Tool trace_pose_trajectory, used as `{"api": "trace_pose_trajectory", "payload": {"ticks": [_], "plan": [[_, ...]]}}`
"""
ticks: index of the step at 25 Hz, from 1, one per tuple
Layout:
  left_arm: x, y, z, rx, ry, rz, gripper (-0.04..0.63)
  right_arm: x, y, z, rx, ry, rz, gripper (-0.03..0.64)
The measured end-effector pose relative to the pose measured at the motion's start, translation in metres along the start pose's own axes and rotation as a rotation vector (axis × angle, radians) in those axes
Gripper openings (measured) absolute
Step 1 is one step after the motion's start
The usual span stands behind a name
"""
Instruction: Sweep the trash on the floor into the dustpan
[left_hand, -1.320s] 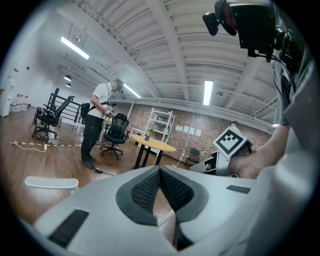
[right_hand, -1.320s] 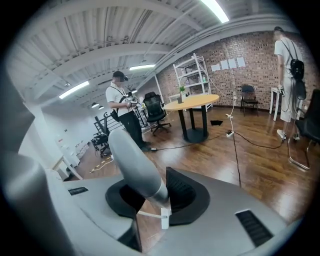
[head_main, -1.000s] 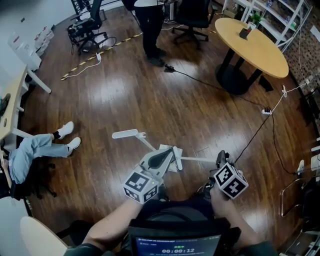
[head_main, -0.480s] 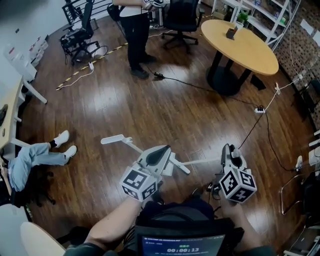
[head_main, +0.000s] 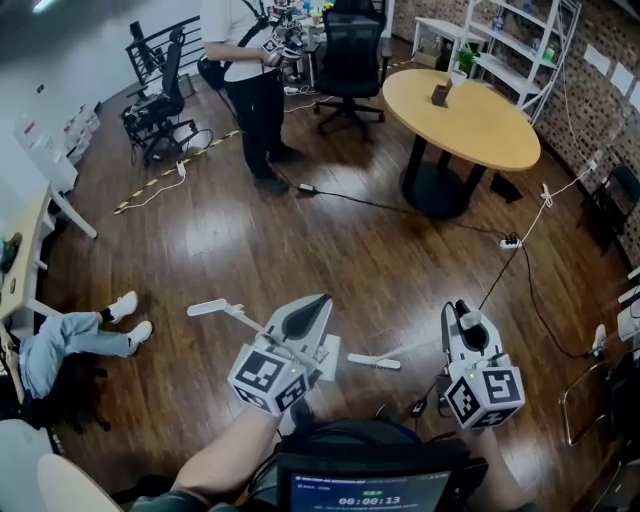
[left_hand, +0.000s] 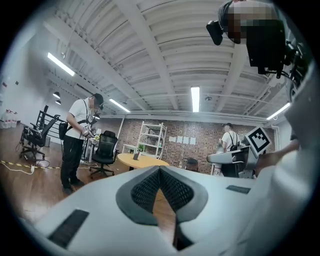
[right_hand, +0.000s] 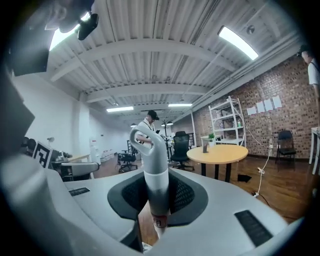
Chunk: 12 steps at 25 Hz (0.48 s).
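My left gripper (head_main: 305, 315) (left_hand: 160, 175) points up and away, jaws closed to a thin slit. In the head view a long white handle (head_main: 228, 313) with a flat end sticks out to its left; the left gripper view shows nothing between the pads. A flat white piece (head_main: 328, 352) shows beside this gripper. My right gripper (head_main: 462, 320) (right_hand: 155, 200) is shut on a grey-and-white handle (right_hand: 150, 160) with a hooked end, whose tip (head_main: 378, 362) lies between the two grippers. No trash shows on the floor.
A round wooden table (head_main: 470, 120) stands at the back right, beside an office chair (head_main: 350, 55) and a standing person (head_main: 245, 95). A black cable (head_main: 400, 205) runs to a power strip (head_main: 510, 242). A seated person's legs (head_main: 85, 335) lie at the left.
The view has tilted up, showing more of the room. Both grippers sit lower in the frame and farther apart; the right one has moved to the right with its handle.
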<state>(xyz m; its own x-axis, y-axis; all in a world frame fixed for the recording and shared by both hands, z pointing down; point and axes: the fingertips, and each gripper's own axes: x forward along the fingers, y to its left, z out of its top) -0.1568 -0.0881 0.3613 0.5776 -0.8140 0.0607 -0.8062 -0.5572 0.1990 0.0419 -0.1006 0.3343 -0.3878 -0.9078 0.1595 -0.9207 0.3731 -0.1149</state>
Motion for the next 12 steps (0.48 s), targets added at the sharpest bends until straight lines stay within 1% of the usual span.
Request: {"api": "trace_pose_trajectory", "payload": {"ticks": [2,5,8,12], "plan": [[0.010,-0.013,0.010,0.009,-0.007,0.021,0.015,-0.010,-0.010,0.014,-0.022,-0.023,0.037,0.081],[0.026,-0.038,0.023,0.014,-0.012,0.015,0.015,-0.027,-0.029,0.036,-0.046,-0.066,0.078,0.080],[0.040,-0.058,0.032,0.018,-0.021,0.010,0.015,-0.039,-0.049,0.052,-0.056,-0.100,0.100,0.080],[0.057,-0.082,0.039,0.040,-0.019,0.003,0.015,-0.055,-0.073,0.063,-0.049,-0.116,0.120,0.080]]}}
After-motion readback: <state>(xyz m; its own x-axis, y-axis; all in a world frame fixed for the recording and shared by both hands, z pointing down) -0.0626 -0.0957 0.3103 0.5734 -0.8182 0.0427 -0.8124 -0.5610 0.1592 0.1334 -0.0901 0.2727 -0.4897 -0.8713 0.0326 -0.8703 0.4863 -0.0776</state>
